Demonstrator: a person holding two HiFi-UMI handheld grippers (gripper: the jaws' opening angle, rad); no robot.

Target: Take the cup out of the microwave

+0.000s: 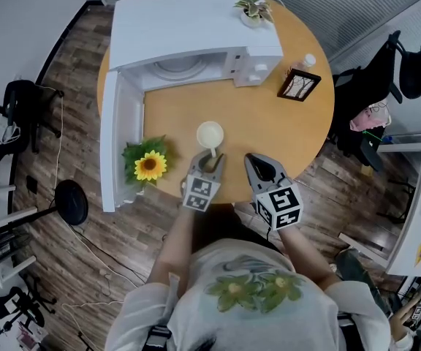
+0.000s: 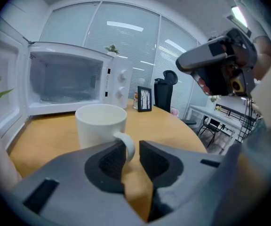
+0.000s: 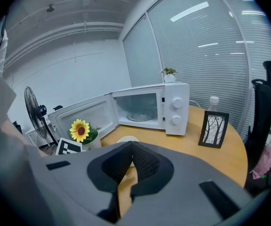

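One table (image 1: 269, 130), microwave (image 1: 196, 20) at far edge, door open, no cup inside. Left gripper (image 1: 212, 159) was nearer, jaws narrowly apart, gripping nothing. Right gripper (image 3: 131, 147) alongside, jaws closed together, empty. Cup (image 1: 210, 134) stood upright on table, just ahead of left jaws. Handle (image 2: 128, 142) pointed back at their gap, unpinched.
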